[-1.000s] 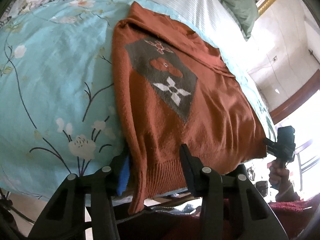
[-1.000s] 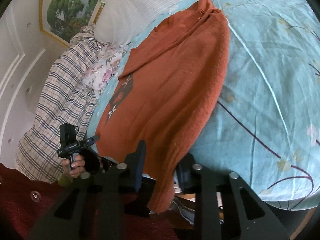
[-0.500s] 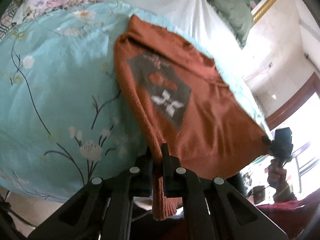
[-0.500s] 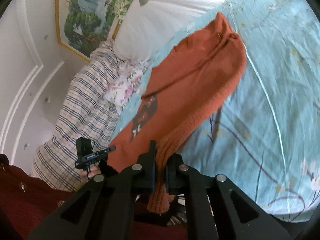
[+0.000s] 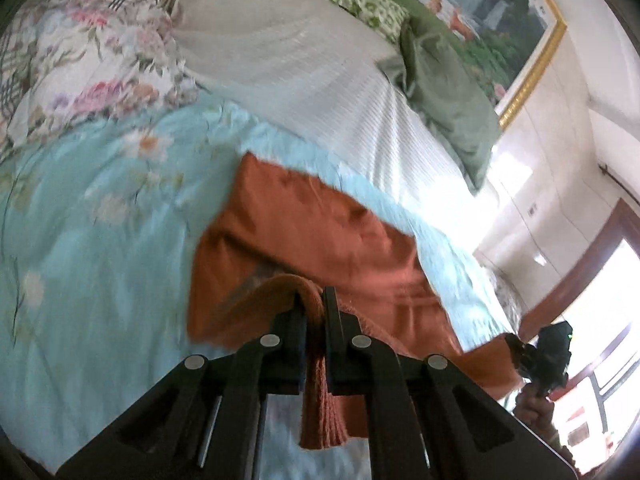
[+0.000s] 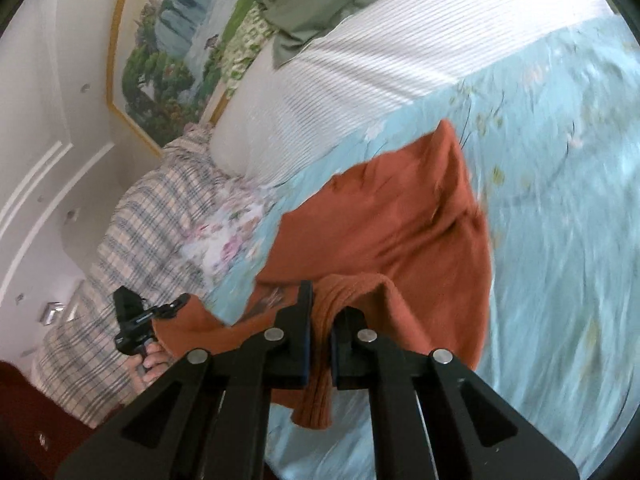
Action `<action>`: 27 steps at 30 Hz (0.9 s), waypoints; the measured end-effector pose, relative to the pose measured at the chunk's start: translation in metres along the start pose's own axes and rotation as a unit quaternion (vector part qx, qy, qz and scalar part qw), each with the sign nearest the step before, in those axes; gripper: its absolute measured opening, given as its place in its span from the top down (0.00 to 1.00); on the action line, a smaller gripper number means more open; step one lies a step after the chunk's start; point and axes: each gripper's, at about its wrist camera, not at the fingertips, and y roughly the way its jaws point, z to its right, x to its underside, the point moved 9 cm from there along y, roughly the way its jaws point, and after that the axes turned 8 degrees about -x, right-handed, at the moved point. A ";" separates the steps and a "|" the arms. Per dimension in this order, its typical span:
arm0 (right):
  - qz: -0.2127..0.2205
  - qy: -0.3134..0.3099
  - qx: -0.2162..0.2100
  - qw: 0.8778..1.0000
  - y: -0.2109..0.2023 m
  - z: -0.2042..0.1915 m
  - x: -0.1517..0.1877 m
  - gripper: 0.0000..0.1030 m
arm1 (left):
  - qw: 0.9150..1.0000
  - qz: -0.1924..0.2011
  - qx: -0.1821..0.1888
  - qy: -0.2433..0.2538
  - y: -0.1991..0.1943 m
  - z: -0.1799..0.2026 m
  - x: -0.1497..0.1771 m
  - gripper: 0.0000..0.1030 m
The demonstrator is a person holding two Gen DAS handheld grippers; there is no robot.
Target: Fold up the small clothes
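A rust-orange knitted sweater [image 5: 320,232] lies on a light blue floral bedspread [image 5: 100,240]. My left gripper [image 5: 313,304] is shut on the sweater's ribbed hem corner and holds it raised over the sweater's body. My right gripper [image 6: 320,308] is shut on the other hem corner of the sweater [image 6: 400,216], also lifted. The hem hangs down between each pair of fingers. The grey front patch is mostly hidden under the raised hem. Each gripper shows in the other's view, the right [image 5: 548,354] and the left [image 6: 136,320].
A white ribbed pillow [image 5: 300,64], a green pillow [image 5: 444,92], a floral pillow [image 5: 88,64] and a plaid blanket [image 6: 132,248] lie at the head of the bed. A framed landscape painting [image 6: 176,52] hangs on the wall. The bed's edge is near me.
Both grippers closed on the sweater's hem corners, then lifted and carried the hem forward over the sweater's body toward the collar. The front patch became covered.
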 end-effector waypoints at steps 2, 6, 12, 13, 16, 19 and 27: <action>0.001 -0.003 0.018 1.000 0.013 0.013 -0.023 0.92 | 1.000 0.004 -0.019 0.005 0.020 0.000 -0.016 0.96; 0.008 -0.007 0.041 0.999 0.033 0.036 -0.061 0.92 | 0.998 0.011 -0.060 0.005 0.060 -0.006 -0.050 0.96; 0.005 -0.001 0.072 0.997 0.069 0.070 -0.102 0.92 | 0.996 0.012 -0.085 0.010 0.110 -0.007 -0.088 0.96; 0.006 0.001 0.072 0.997 0.073 0.074 -0.107 0.92 | 0.996 0.010 -0.092 0.014 0.120 -0.007 -0.093 0.96; -0.002 0.006 0.088 0.996 0.091 0.092 -0.118 0.92 | 0.995 0.001 -0.102 0.014 0.147 -0.013 -0.105 0.96; -0.016 0.012 0.104 0.994 0.107 0.110 -0.122 0.92 | 0.993 -0.009 -0.115 0.008 0.175 -0.024 -0.112 0.96; -0.061 0.033 0.160 0.985 0.142 0.158 -0.110 0.92 | 0.985 -0.043 -0.165 0.002 0.244 -0.054 -0.106 0.96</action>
